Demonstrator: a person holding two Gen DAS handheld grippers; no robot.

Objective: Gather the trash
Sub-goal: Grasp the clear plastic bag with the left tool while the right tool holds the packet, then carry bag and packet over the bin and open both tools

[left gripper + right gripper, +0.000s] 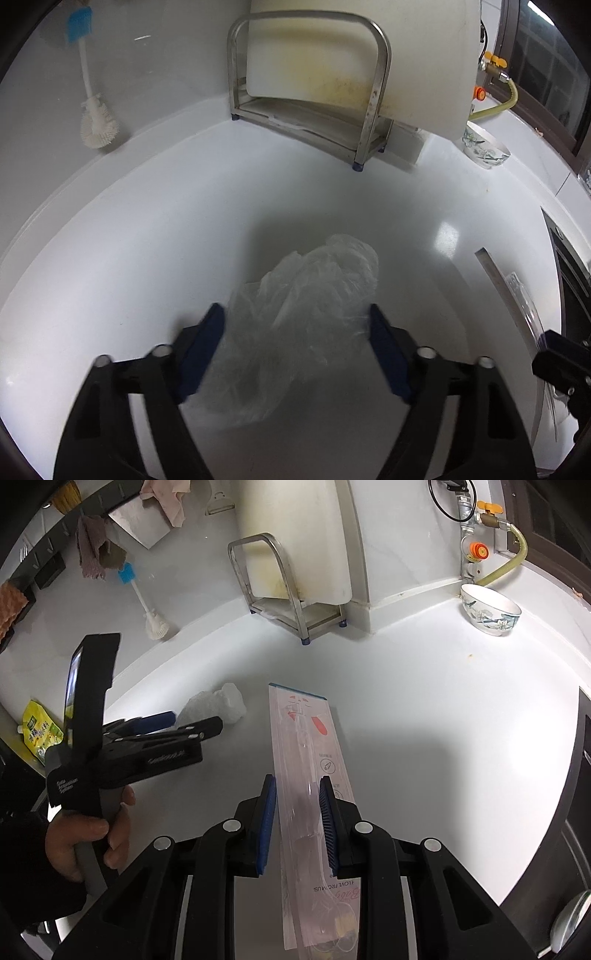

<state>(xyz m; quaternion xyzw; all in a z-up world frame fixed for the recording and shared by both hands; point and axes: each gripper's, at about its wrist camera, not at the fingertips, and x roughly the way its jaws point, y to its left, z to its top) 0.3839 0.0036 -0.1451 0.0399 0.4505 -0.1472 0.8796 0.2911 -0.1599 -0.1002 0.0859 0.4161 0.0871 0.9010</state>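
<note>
Crumpled clear plastic bag lies between the spread, non-touching fingers of the downward-tilted left gripper, while at its 3 o'clock the right gripper clamps a long transparent package.

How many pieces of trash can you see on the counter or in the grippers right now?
3. A crumpled clear plastic bag on the counter between the left gripper's open fingers, a long plastic package clamped in the right gripper, and a yellow pouch at the counter's left edge. More may lie out of view.
</note>
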